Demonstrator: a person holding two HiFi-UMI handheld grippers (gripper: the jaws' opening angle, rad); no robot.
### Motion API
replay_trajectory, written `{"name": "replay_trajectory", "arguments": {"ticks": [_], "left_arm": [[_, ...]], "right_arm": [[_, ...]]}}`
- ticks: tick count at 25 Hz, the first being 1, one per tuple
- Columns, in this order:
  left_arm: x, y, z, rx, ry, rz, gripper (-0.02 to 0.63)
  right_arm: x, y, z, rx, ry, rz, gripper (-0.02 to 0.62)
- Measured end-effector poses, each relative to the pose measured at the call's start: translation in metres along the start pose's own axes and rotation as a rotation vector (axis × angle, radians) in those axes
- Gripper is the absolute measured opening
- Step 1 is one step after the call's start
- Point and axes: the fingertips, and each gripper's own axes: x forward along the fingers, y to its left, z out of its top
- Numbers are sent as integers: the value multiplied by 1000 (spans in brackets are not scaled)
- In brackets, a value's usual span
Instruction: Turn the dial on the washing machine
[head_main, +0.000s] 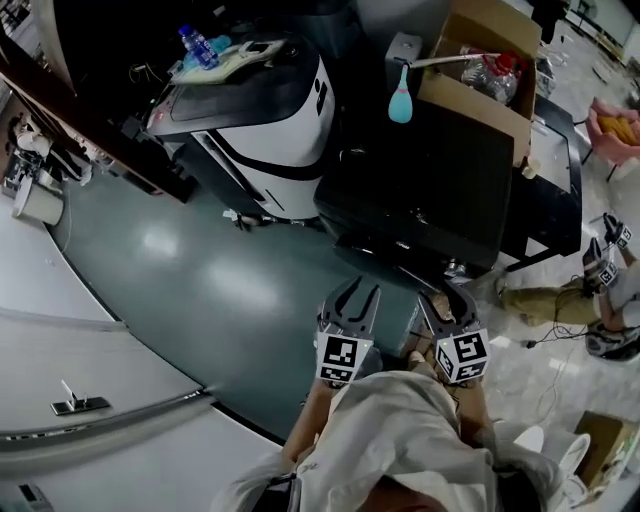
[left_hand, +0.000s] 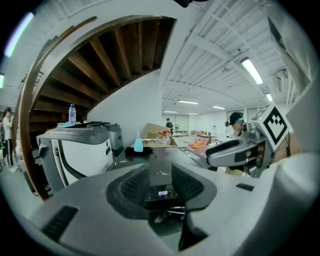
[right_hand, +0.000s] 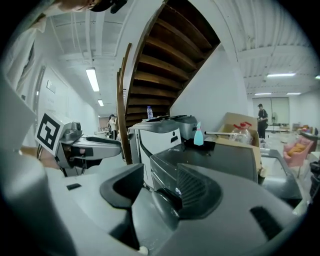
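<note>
The black washing machine (head_main: 420, 190) stands just ahead of me, its top seen from above. Its lit display (left_hand: 163, 193) shows through the gap of my left gripper (left_hand: 159, 187), and part of the display (right_hand: 178, 190) shows beside the right gripper (right_hand: 160, 185). I cannot make out the dial. In the head view the left gripper (head_main: 357, 287) and right gripper (head_main: 450, 295) hang side by side in front of the washer's near edge, short of it. Both have their jaws drawn close together, and neither holds anything.
A white-and-black machine (head_main: 250, 100) with a water bottle (head_main: 197, 45) stands left of the washer. A teal bottle (head_main: 401, 100) and a cardboard box (head_main: 480, 60) sit at the washer's back. A wooden staircase (right_hand: 165, 65) rises behind. Another person (head_main: 600, 290) sits at right.
</note>
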Motion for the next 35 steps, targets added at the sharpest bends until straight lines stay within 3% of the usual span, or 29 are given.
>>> {"name": "replay_trajectory", "arguments": {"ticks": [8,17,35], "left_arm": [[0,25,17,-12,-14,-73,140],[20,29,17,-14,-8,-105,140],[112,19,34,56,62,-108,140]], "right_arm": [[-3,14,14,22,37,-85,206],[7,2,17,23,38,-123,206],[47,-86,16,94,14,-112,206]]}}
